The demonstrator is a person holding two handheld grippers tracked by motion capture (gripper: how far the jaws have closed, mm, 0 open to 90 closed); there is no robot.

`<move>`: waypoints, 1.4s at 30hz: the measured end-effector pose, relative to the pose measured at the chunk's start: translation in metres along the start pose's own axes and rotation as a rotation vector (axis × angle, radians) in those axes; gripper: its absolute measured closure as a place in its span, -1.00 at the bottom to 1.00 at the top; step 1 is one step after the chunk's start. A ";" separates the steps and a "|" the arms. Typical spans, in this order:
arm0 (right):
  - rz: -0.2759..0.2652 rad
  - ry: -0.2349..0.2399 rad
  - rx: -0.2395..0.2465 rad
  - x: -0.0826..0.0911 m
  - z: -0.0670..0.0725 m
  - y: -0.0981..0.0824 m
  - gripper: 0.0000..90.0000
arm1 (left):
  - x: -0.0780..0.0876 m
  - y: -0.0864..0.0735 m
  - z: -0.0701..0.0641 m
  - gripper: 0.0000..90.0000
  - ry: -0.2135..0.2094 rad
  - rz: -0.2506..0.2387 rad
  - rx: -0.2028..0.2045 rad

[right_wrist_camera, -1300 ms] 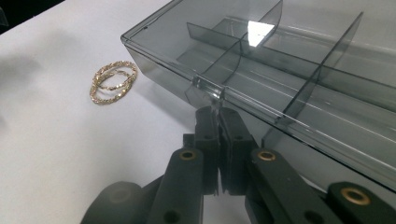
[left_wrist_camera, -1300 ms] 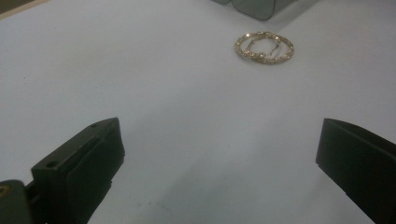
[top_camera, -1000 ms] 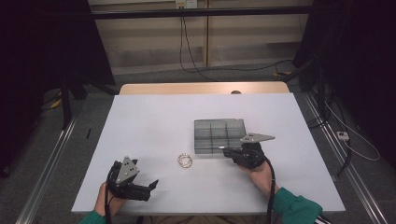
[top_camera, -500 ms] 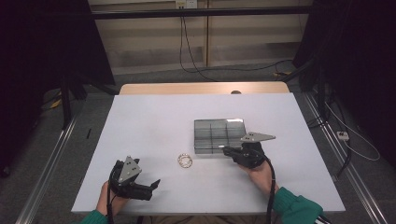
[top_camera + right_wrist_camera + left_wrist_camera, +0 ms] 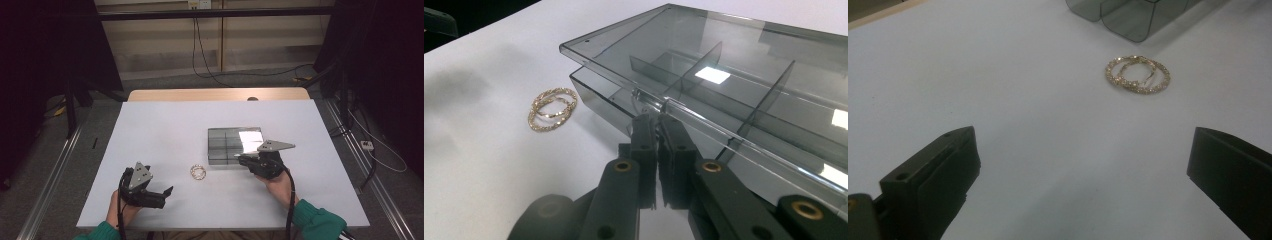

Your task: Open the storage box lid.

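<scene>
Two gold rings (image 5: 198,172) lie just left of the box (image 5: 235,145); the right gripper (image 5: 658,115) pinches the lid's (image 5: 704,75) near edge, while the left gripper (image 5: 1083,165) gapes wide near the rings

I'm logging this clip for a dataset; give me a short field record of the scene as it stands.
surface: white table
box: smoky clear compartment box, lid raised slightly at its front edge
jewellery: gold hoop earrings, on the table beside the box
left gripper: open, empty, facing the earrings
right gripper: shut, tips at the lid's front tab
</scene>
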State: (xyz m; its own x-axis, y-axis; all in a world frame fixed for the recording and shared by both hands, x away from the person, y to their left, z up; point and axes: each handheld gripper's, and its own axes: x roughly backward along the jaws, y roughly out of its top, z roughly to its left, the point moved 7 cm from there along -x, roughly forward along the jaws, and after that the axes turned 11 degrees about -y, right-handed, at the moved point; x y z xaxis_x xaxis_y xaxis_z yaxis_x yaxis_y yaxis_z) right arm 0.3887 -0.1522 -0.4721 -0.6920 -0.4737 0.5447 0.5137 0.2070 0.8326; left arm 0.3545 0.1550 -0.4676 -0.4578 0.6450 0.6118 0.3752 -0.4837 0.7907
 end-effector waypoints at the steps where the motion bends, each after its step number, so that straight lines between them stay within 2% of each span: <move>1: -0.003 0.000 0.001 0.000 0.000 0.001 0.91 | -0.001 0.001 0.000 -1.00 0.002 0.008 -0.008; 6: -0.004 0.004 0.010 0.001 0.000 0.003 0.90 | -0.011 0.012 -0.002 -1.00 -0.004 0.020 -0.034; 18: -0.014 0.006 0.018 0.003 0.000 0.008 0.90 | -0.032 0.050 -0.002 -1.00 -0.015 -0.009 -0.071; 20: -0.012 0.004 0.021 0.003 0.000 0.008 0.90 | -0.038 0.055 -0.004 -1.00 -0.027 -0.007 -0.068; 23: -0.017 0.001 0.026 0.003 0.000 0.009 0.90 | -0.046 0.060 -0.006 -0.99 -0.034 0.004 -0.090; 28: -0.021 -0.003 0.023 0.004 0.000 0.010 0.90 | -0.061 0.070 -0.010 -0.95 -0.047 0.015 -0.099; 31: -0.021 0.001 0.024 0.004 0.000 0.010 0.90 | -0.072 0.077 -0.013 -0.89 -0.047 0.005 -0.109; 33: -0.021 0.002 0.025 0.004 0.000 0.011 0.90 | -0.078 0.081 -0.014 -0.79 -0.047 0.023 -0.127; 34: -0.021 0.003 0.025 0.004 0.000 0.011 0.90 | -0.081 0.084 -0.015 -0.74 -0.041 0.010 -0.124; 35: -0.022 0.003 0.025 0.004 0.000 0.011 0.90 | -0.085 0.087 -0.017 -0.67 -0.049 0.011 -0.130; 37: -0.021 0.004 0.024 0.004 0.000 0.011 0.90 | -0.091 0.092 -0.020 -0.50 -0.031 0.006 -0.139; 39: -0.020 0.005 0.025 0.004 0.000 0.010 0.90 | -0.095 0.095 -0.020 -0.34 -0.035 0.007 -0.156; 42: -0.018 0.006 0.022 0.004 0.000 0.010 0.90 | -0.101 0.098 -0.022 -0.08 -0.035 -0.002 -0.151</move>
State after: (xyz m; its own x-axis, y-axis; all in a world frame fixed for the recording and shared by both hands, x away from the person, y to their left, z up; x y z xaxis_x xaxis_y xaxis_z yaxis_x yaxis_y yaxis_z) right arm 0.3914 -0.1519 -0.4619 -0.6978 -0.4830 0.5290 0.4899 0.2170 0.8444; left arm 0.4200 0.0300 -0.4512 -0.4295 0.6649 0.6112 0.2477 -0.5641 0.7877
